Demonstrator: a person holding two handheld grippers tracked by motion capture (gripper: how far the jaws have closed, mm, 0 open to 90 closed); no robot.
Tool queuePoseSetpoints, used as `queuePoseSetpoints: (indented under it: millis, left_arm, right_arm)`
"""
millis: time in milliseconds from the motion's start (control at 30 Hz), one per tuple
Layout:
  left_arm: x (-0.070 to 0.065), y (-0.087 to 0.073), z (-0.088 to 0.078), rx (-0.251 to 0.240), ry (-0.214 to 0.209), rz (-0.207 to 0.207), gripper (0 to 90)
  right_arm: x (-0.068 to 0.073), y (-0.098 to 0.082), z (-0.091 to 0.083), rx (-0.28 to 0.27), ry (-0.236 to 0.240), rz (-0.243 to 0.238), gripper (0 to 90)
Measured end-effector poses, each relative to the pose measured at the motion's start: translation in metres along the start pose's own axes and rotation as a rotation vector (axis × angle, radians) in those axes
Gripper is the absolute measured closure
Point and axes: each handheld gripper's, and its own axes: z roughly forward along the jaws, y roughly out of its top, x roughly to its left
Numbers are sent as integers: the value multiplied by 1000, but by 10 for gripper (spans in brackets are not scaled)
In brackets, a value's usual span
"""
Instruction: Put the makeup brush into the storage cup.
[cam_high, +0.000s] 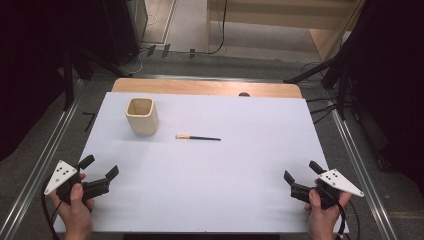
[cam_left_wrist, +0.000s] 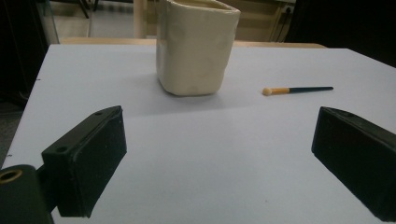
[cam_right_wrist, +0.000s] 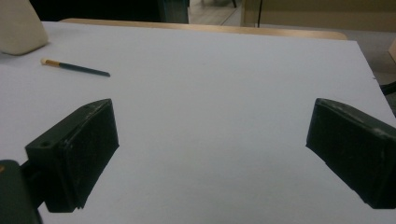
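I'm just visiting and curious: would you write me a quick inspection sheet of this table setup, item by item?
Surface: white board lying on a wooden table, flat and clean.
Job's things: cream square cup, upright, far left; small brush with a dark handle and a pale tip, lying flat to the right of the cup, apart from it.
Clutter: nothing seen on the board.
Tools: left tool and right tool each held in a hand at the near corners, jaws wide open, nothing between them.
Cables: one trails from each tool; more lie on the floor beyond the table.
Surroundings: dark curtains at both sides, metal rails along the table, wooden furniture behind.
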Motion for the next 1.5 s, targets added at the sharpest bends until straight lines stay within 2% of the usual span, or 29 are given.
queuePoseSetpoints:
  millis: [467,500,600,767,867,1000,1133,1167,1267,1300,1500]
  left_arm:
    - [-4,-1,3,4,-12,1,42]
    - [-5,-1,4,6,-13,-1,42]
    - [-5,-1,4,7,-17,1,42]
    - [-5,-1,5,8,-18,-1,42]
    - [-4,-1,4,4,-17,-7,42]
    - [-3,-2,4,4,-15,-9,43]
    - [-4,-2,4,6,-13,-9,44]
    - [-4,-2,4,8,-14,-7,44]
    - [-3,-2,3,7,-12,-9,44]
    - [-3,-2,3,6,-11,-11,44]
    - [-3,-3,3,6,-13,-10,45]
  right_arm:
    - [5,5,-1,-1,4,-11,28]
    - [6,8,-1,-2,17,-12,28]
    - [8,11,-1,-1,18,-15,29]
    - [14,25,4,-2,34,-47,31]
    - [15,30,6,-3,40,-46,33]
    - [20,46,17,-2,76,-69,35]
    - [25,56,25,9,92,-87,41]
    - [30,64,32,17,100,-100,44]
    - [34,69,38,24,107,-116,45]
    - [40,75,47,31,121,-135,46]
    - [51,86,67,46,157,-160,45]
